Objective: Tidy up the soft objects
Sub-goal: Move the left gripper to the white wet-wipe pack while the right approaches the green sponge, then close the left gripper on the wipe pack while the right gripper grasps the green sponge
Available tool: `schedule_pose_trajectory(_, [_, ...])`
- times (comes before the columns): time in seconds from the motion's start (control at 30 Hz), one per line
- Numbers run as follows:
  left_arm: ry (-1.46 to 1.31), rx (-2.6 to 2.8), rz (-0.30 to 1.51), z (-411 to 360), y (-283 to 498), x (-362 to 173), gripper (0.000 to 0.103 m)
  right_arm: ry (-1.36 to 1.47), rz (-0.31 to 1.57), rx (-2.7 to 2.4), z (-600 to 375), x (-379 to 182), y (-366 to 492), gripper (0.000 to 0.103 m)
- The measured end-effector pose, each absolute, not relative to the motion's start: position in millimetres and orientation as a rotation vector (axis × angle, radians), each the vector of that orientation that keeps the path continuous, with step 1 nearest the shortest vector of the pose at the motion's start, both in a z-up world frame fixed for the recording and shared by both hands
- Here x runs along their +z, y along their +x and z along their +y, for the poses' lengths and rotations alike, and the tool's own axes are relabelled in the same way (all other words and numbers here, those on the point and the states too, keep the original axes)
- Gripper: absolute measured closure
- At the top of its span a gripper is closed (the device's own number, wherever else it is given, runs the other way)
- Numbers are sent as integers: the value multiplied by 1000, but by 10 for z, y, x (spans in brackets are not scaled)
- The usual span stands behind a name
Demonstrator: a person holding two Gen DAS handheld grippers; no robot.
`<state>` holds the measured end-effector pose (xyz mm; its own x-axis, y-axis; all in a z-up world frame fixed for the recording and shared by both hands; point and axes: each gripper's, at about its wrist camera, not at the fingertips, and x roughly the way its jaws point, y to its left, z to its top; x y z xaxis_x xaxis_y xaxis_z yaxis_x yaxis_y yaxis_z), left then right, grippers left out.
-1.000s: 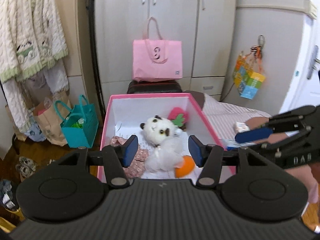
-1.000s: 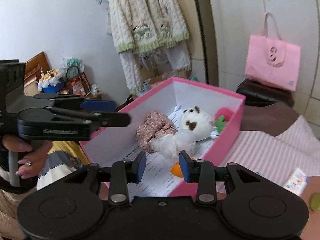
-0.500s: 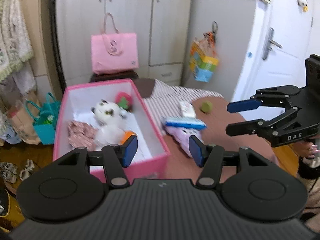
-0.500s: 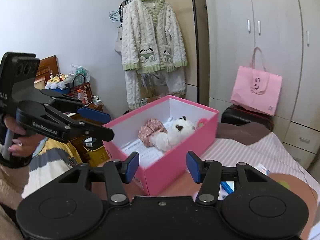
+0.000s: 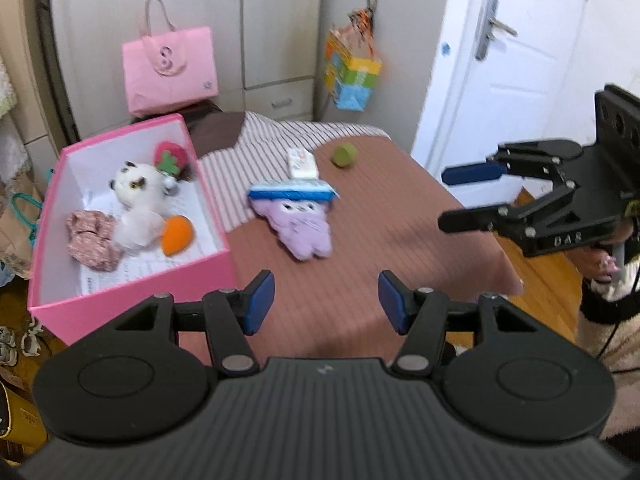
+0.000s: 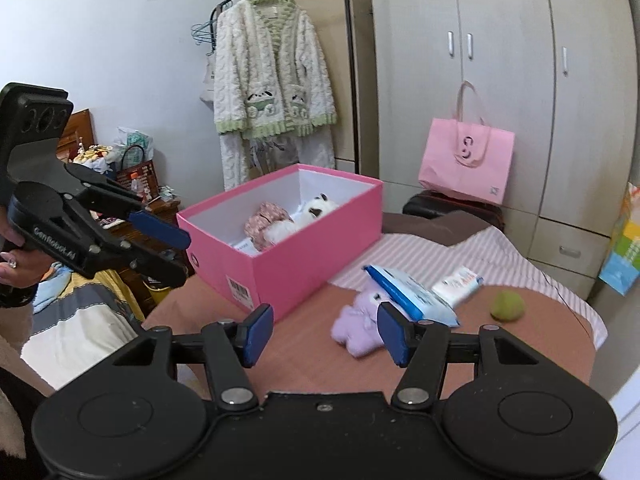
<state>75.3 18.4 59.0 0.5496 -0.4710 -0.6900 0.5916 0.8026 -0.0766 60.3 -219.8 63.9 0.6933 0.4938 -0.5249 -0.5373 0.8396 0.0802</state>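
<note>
A pink box stands on the table's left side. It holds a white panda plush, a floral cloth, an orange soft toy and a red strawberry toy. A purple plush lies on the brown tablecloth with a blue-and-white pack across its top. My left gripper is open and empty, above the table's near edge. My right gripper is open and empty; in the left wrist view it hovers off the table's right side.
A green ball and a small white pack lie further back on the table. A pink tote bag stands before the wardrobe. A white door is at right. A cardigan hangs on a rack at left.
Both grippers have pulled back and up from the pink box and turned right over the table. The right gripper's jaws have opened wider. The purple plush and ball have come into view.
</note>
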Motion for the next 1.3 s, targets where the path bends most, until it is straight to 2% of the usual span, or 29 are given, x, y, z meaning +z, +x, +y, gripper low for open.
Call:
schedule_pose_trajectory(0.27, [209, -687, 817, -172, 811, 347, 44, -15, 590, 527, -2486, 283, 626, 37])
schedule_pose_trajectory(0.33, [215, -687, 808, -248, 856, 315, 38, -3, 605, 513, -2541, 182, 679, 36])
schedule_pose_trajectory(0.6, [224, -693, 777, -620, 1207, 172, 36, 40, 636, 482, -2838, -92, 960, 36])
schedule_pose_trajectory(0.93, [89, -695, 695, -894, 1866, 115, 37, -54, 596, 469, -2970, -297, 1320, 33])
schedule_pose_trajectory(1.3, [24, -590, 668, -1365, 2571, -152, 39, 13, 626, 520, -3187, -418, 2039, 33])
